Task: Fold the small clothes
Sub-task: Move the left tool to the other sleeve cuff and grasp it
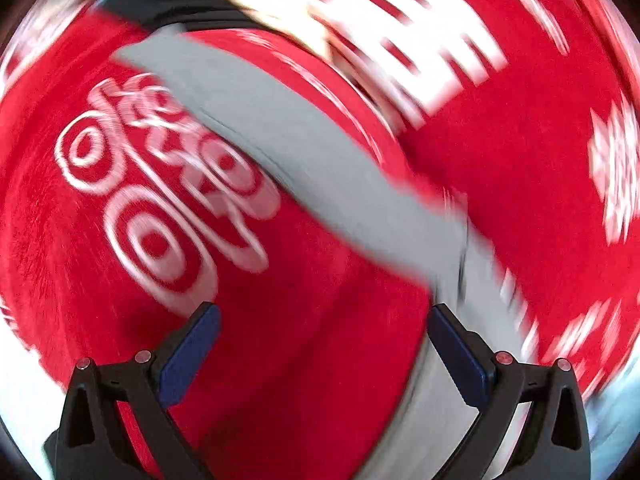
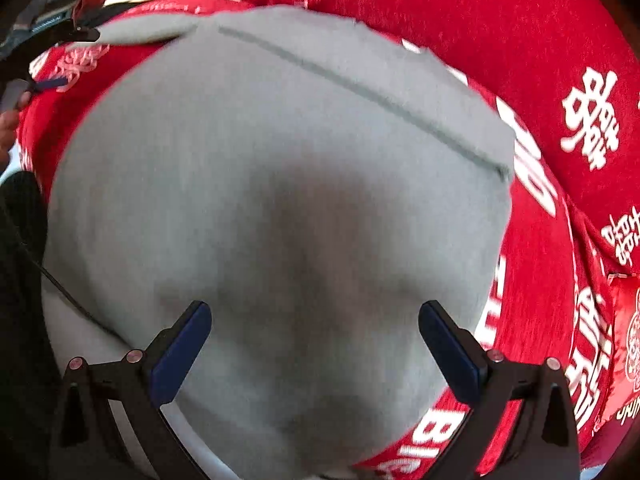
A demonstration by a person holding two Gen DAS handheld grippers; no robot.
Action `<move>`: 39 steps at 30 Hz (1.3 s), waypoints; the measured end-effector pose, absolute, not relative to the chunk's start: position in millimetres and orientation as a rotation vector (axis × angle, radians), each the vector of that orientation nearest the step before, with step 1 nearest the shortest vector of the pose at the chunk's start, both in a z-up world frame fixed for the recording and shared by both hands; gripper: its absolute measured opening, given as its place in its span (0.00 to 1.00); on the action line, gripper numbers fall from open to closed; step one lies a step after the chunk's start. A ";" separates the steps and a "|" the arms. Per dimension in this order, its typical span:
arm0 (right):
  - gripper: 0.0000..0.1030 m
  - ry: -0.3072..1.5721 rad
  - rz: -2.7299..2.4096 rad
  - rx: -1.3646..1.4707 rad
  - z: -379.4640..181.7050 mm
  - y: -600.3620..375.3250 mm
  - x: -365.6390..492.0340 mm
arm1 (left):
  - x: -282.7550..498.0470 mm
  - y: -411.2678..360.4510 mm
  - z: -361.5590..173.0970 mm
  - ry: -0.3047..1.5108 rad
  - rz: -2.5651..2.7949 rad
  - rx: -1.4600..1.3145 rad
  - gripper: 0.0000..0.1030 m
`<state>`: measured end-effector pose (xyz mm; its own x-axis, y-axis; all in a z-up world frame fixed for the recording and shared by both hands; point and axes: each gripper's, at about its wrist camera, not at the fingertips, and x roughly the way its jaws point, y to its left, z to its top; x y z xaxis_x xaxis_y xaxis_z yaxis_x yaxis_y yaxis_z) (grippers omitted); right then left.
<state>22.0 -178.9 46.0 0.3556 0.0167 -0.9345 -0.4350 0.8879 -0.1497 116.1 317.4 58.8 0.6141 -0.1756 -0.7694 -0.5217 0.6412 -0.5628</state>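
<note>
My right gripper (image 2: 315, 344) hung close over the grey garment (image 2: 272, 184), its fingers (image 2: 182, 354) spread wide with nothing between them — only flat grey knit and a dim shadow beneath. The cloth lay spread on a red cover printed with white characters (image 2: 520, 40), a stitched hem (image 2: 360, 92) running across its far side. My left gripper (image 1: 324, 354) was just as wide apart and empty, poised over the red cover beside a narrow grey strip (image 1: 304, 152) of the same garment; that view was blurred, so I could not tell sleeve from edge. I judged the fold barely begun, between grasps. Next each hand would need to pinch an edge of the grey cloth and carry it across without dragging the cover.
</note>
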 end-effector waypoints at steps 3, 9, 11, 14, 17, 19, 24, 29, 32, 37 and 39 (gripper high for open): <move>1.00 1.153 0.322 -0.416 61.6 -155.6 39.2 | 125.9 369.4 43.6 0.829 0.261 -0.985 1.00; 1.00 1.127 0.329 -0.417 69.4 -109.4 77.2 | 143.6 431.4 23.2 0.670 0.166 -1.192 1.00; 1.00 1.120 0.333 -0.406 73.4 -98.4 94.2 | 150.2 451.0 24.1 0.630 0.155 -1.230 1.00; 1.00 1.111 0.336 -0.393 81.1 -84.3 115.0 | 173.3 458.3 28.7 0.621 0.126 -1.211 1.00; 1.00 1.109 0.339 -0.367 86.3 -73.0 138.6 | 179.6 460.6 34.0 0.599 0.094 -1.194 0.84; 1.00 1.107 0.331 -0.329 88.1 -68.3 160.2 | 185.4 464.1 28.7 0.631 0.088 -1.188 0.62; 1.00 1.135 0.290 -0.098 82.6 -71.3 224.7 | 184.8 468.6 11.4 0.684 0.139 -1.115 0.19; 1.00 1.167 0.171 0.134 55.4 -68.7 281.0 | 179.5 469.2 11.6 0.686 0.144 -1.082 0.14; 1.00 1.188 0.136 0.133 37.4 -43.4 298.3 | 178.1 468.4 19.9 0.684 0.161 -1.041 0.14; 1.00 1.206 0.119 -0.091 6.6 29.5 308.5 | 171.6 463.6 35.1 0.674 0.182 -0.992 0.14; 1.00 1.184 0.124 -0.229 -4.5 62.1 299.8 | 169.0 458.2 47.7 0.651 0.176 -0.938 0.14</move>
